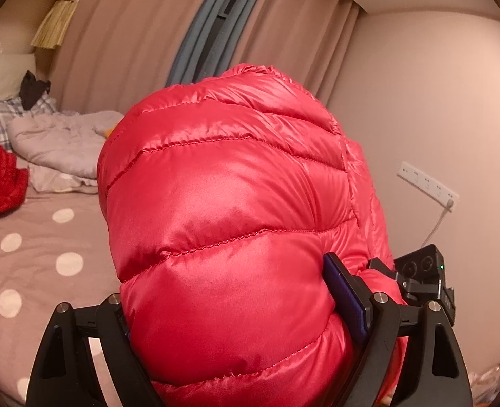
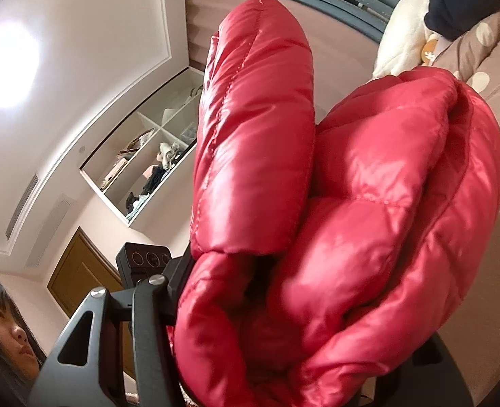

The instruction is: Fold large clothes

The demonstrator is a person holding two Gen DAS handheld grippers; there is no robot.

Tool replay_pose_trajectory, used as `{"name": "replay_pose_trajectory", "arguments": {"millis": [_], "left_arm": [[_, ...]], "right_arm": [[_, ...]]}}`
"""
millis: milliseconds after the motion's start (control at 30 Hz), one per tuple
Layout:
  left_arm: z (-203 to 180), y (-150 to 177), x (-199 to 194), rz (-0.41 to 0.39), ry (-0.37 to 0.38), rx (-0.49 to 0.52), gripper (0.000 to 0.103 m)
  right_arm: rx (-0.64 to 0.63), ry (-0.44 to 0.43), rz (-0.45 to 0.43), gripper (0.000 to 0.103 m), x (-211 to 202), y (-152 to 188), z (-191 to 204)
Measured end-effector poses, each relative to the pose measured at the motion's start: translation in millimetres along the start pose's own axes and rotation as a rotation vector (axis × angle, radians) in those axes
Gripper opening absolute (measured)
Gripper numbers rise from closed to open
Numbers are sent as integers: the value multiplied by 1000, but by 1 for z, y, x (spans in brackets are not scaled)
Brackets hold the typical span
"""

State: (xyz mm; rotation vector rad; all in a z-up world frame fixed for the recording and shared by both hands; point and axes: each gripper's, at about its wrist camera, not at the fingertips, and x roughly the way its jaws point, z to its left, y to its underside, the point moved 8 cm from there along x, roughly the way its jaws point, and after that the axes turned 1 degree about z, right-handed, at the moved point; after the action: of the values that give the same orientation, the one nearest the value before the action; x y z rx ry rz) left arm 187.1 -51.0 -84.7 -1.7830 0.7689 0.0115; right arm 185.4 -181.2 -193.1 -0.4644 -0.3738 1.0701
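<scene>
The red puffer jacket is bunched into a thick, quilted wad and held up in the air above the bed, clear of the spotted sheet. It fills most of both wrist views. In the right wrist view it shows as two fat folds side by side.

The left gripper stands wide, and its jaws are packed full of padded cloth, the blue pad of one finger pressed into the side of the bundle. The right gripper is about half open with jacket folds crammed between its fingers; it seems to have hold of them, though its pads are hidden under the cloth.

The jacket looks light, soft and springy, and its shiny shell is likely slippery, so a thick wad may squirm out of a loose grip. A seam, hem or cuff, where the cloth is thinner, looks like the surest place to pinch.

Beyond it lie a crumpled blanket, curtains and a wall socket strip.
</scene>
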Motion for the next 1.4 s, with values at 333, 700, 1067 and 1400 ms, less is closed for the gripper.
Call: {"name": "replay_pose_trajectory", "arguments": {"millis": [333,700,1067,1400], "left_arm": [[3,-13,-19,-60,-19,-6,87],[31,-62,14,-143,-5,-28,87],[162,-2,180,66,-123,-172,87],[232,126,241,219,-220,-200,89]], "right_arm": [[-43,-64,19,56,12,-10,10],[-127,-43,13,57,39,-57,6],[-80,363,61,56,95,-92,-138],[21,751,218,65,95,-8,-315]]}}
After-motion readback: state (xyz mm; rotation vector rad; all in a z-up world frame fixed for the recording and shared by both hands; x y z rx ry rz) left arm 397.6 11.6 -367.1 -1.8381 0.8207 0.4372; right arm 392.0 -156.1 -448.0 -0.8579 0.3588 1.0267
